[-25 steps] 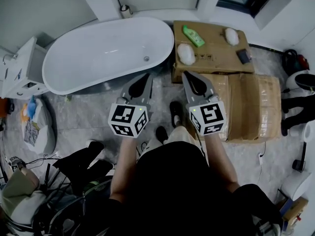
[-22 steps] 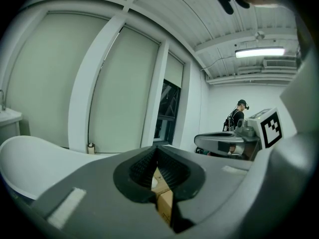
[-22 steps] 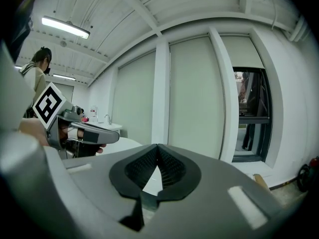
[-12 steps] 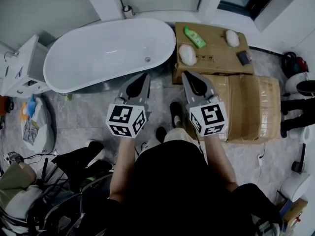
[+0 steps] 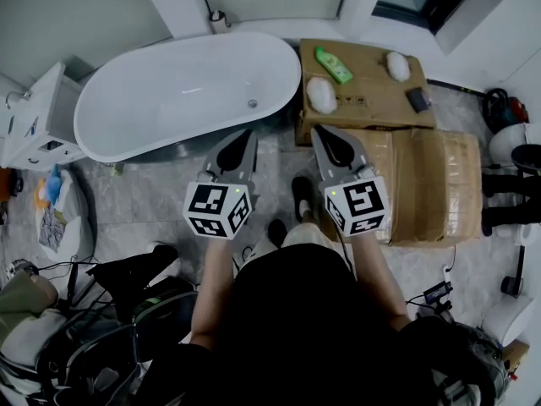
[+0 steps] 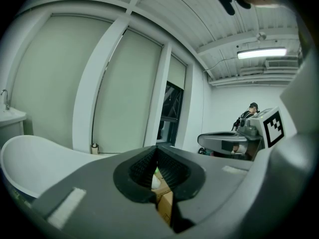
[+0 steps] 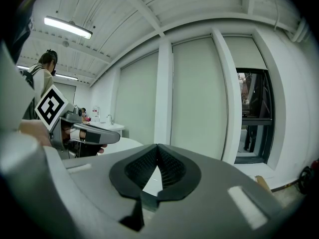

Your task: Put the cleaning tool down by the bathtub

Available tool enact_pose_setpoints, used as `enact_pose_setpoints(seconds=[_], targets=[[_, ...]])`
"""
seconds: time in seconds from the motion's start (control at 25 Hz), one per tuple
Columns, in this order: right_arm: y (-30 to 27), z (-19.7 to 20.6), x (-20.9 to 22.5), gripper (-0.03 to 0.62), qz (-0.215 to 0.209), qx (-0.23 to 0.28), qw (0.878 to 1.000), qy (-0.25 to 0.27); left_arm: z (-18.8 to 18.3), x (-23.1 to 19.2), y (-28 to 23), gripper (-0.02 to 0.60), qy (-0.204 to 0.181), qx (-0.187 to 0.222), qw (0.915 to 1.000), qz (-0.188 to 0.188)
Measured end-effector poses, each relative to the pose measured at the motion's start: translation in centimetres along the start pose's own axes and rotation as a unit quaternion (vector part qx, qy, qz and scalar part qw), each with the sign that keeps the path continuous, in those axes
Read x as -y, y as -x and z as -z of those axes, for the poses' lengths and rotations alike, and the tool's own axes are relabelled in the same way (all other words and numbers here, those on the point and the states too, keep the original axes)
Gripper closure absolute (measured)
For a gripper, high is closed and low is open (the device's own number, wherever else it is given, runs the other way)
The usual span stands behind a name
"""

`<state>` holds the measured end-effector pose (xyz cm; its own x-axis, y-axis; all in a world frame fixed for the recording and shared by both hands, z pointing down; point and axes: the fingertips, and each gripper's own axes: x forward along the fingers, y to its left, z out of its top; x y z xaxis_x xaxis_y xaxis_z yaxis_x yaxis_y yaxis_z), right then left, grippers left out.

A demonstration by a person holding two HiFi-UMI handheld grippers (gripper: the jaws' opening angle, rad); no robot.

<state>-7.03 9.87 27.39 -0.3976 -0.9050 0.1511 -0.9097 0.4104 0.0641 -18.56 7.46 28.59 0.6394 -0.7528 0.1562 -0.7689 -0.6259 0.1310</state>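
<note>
Left of the bathtub (image 5: 186, 91), a white cabinet (image 5: 38, 117) is seen against the wall. In front of the bathtub, the left gripper (image 5: 247, 134) is held with its jaws pressed together and nothing pinched between them. Just to its right, the right gripper (image 5: 325, 135) is held the same way, closed and empty. Right of the bathtub, a cardboard box (image 5: 372, 108) is set just beside the tub's end. The cleaning tool (image 5: 322, 94), a white fluffy pad, is laid on the box's side nearest the bathtub, with a green bottle (image 5: 333, 63) behind it and a second white pad (image 5: 398, 64) farther right.
</note>
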Motion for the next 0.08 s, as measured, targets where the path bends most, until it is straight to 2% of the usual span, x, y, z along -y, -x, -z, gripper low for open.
enact_pose_setpoints(seconds=[0.08], targets=[[-0.76,0.08,-0.03,0.586,0.0,-0.001,1.0,0.0,-0.09,-0.75,-0.37,0.583,-0.001,0.001,1.0,-0.001]])
